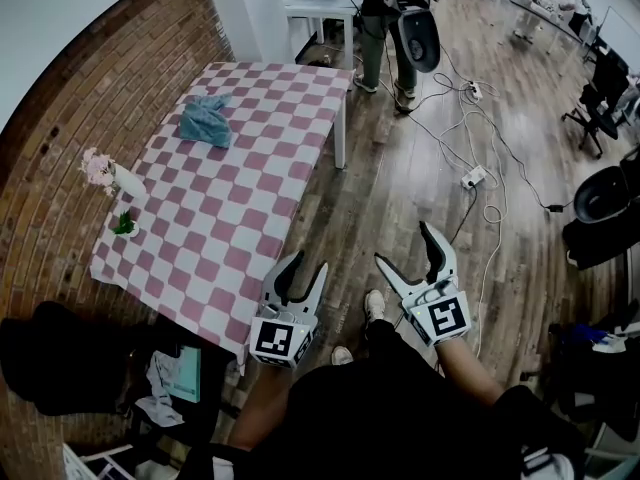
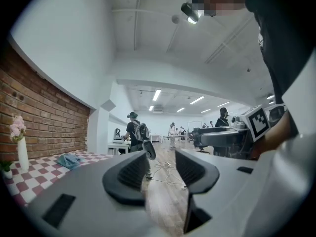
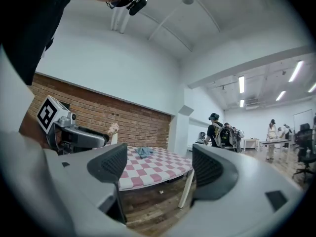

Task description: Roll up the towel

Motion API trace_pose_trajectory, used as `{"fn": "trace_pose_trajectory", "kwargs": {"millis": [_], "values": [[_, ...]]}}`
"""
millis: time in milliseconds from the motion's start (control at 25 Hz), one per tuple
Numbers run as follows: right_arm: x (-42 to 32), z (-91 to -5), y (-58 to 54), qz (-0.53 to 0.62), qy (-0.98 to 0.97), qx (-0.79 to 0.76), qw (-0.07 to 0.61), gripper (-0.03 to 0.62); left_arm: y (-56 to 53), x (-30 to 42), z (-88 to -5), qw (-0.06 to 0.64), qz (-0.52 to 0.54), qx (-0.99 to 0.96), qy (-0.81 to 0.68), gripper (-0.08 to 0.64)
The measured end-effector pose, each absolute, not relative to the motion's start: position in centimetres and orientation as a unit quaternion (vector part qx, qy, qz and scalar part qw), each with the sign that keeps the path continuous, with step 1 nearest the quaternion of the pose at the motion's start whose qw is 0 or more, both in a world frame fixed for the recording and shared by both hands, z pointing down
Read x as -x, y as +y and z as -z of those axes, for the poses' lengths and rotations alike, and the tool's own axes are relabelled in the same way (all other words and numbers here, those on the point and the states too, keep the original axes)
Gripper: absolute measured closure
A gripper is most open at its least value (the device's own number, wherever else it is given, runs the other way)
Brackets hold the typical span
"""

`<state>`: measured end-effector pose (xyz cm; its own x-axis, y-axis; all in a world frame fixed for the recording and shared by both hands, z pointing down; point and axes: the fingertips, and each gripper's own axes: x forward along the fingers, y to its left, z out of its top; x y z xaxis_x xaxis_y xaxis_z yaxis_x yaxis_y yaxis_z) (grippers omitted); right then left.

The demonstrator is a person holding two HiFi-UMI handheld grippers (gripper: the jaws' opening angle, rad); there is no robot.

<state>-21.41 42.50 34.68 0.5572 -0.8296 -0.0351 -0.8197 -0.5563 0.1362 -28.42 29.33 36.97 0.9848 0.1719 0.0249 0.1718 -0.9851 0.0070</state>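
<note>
Left tool [image 1: 308, 264], right tool [image 1: 404, 244] open, empty; towel [image 3: 144, 151] mid-frame in right gripper view only.

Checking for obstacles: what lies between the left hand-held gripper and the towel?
Head view: only bare checkered tablecloth between the left hand-held gripper and the towel; the flower vase stands off to the side.

A flower vase [image 1: 130, 182] stands on the checked tablecloth [image 1: 240, 200].

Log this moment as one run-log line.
phase: not started | towel: crumpled on checkered table, untouched | left gripper: open, empty | right gripper: open, empty
</note>
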Motion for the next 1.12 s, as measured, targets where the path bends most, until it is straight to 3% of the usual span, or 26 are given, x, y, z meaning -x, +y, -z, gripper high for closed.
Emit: {"fn": "trace_pose_trajectory", "kwargs": {"millis": [120,200,440,520,1120], "values": [[19.5,-34.8,41.6,0.047,-0.469,-0.880,0.059,0.129,27.9,26.8,-36.9,0.003,-0.007,-0.998,0.058,0.204],[18.0,-35.3,40.9,0.050,-0.472,-0.879,0.052,0.092,26.7,25.4,-36.8,0.003,-0.004,-0.999,0.039,0.123],[12.7,-35.8,38.8,0.050,-0.493,-0.867,0.055,0.035,24.5,20.8,-37.1,0.003,-0.001,-1.000,0.010,0.040],[10.7,-36.1,38.2,0.043,-0.497,-0.865,0.054,0.009,23.8,19.2,-37.4,0.009,-0.005,-1.000,-0.003,-0.026],[-1.0,-38.2,33.7,0.038,-0.580,-0.812,0.040,0.002,20.0,11.7,-38.9,-0.006,-0.033,-0.994,-0.106,-0.031]]}}
